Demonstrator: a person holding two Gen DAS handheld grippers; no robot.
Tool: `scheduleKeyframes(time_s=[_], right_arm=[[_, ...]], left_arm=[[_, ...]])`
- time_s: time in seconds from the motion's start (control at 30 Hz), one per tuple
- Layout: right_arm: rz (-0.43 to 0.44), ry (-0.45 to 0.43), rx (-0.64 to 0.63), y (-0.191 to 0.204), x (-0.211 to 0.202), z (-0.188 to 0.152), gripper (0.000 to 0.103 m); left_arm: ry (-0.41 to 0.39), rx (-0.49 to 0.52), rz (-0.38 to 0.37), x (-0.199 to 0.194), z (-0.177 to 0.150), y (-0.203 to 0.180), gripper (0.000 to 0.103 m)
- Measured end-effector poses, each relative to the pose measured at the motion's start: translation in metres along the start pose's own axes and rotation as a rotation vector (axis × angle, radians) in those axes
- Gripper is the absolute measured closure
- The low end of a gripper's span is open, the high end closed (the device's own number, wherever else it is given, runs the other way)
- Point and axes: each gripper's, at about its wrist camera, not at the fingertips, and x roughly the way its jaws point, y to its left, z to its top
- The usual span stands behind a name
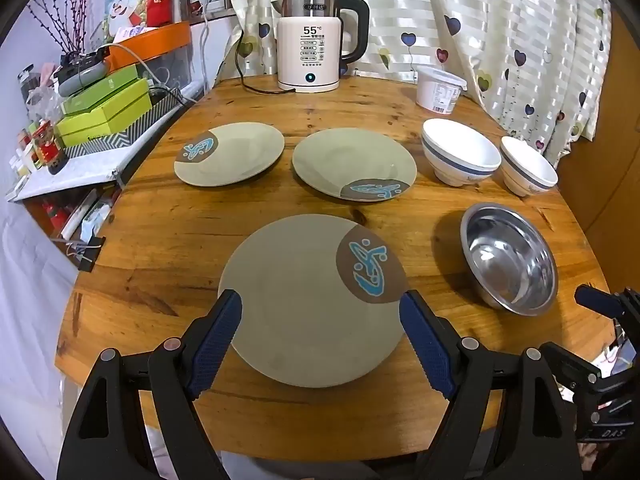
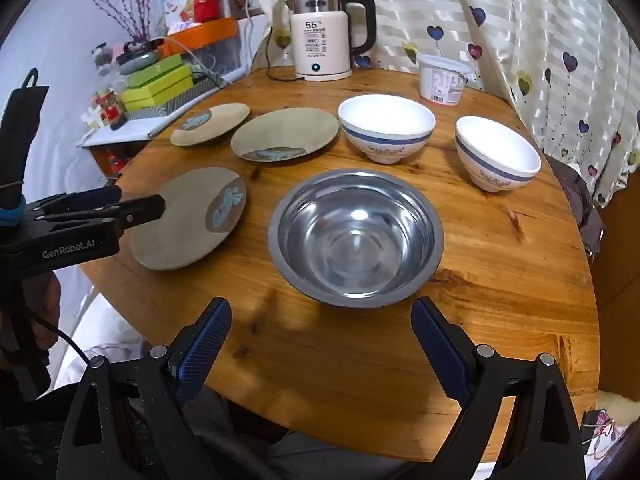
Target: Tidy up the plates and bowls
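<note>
We see the near plate (image 1: 308, 312) lying flat at the table's front edge, greenish-grey with a brown patch bearing a blue fish drawing. The left gripper (image 1: 320, 316) hangs over it with its blue-padded fingers (image 1: 218, 332) spread wide, one at each side of the plate; we cannot tell whether they touch it. The right gripper (image 2: 322, 334) is likewise wide apart and holds nothing, poised just short of the steel bowl (image 2: 356, 236), which stands upright just beside the near plate.

Two more plates of the same pattern, the left plate (image 1: 230, 152) and the middle plate (image 1: 354, 162), lie side by side further back. To their right stand two white bowls with a blue band, the larger white bowl (image 1: 460, 152) and the smaller white bowl (image 1: 528, 166), nearly touching.

On the wooden table (image 1: 168, 240) behind them a cream kettle (image 1: 310, 44) reads "55°C", near a lidded white tub (image 1: 438, 88). The left gripper's side reads "GenRobot.AI" in the right wrist view.
</note>
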Motion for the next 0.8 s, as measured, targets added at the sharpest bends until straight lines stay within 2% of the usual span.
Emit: scheduleKeyframes(time_s=[0.13, 0.2, 0.8], right_arm=[[-0.004, 0.000, 0.003, 0.0060, 0.0025, 0.0020, 0.011], [0.022, -0.004, 0.009, -0.0001, 0.0039, 0.0012, 0.011], [0.008, -0.003, -0.007, 0.0082, 0.0025, 0.0096, 0.011]], left_arm=[[-0.002, 0.003, 0.009, -0.0007, 0.0000, -0.0007, 0.021], [-0.005, 0.007, 0.018, -0.0027, -0.0012, -0.0010, 0.021], [0.008, 0.011, 0.028, -0.0011, -0.0056, 0.0066, 0.021]])
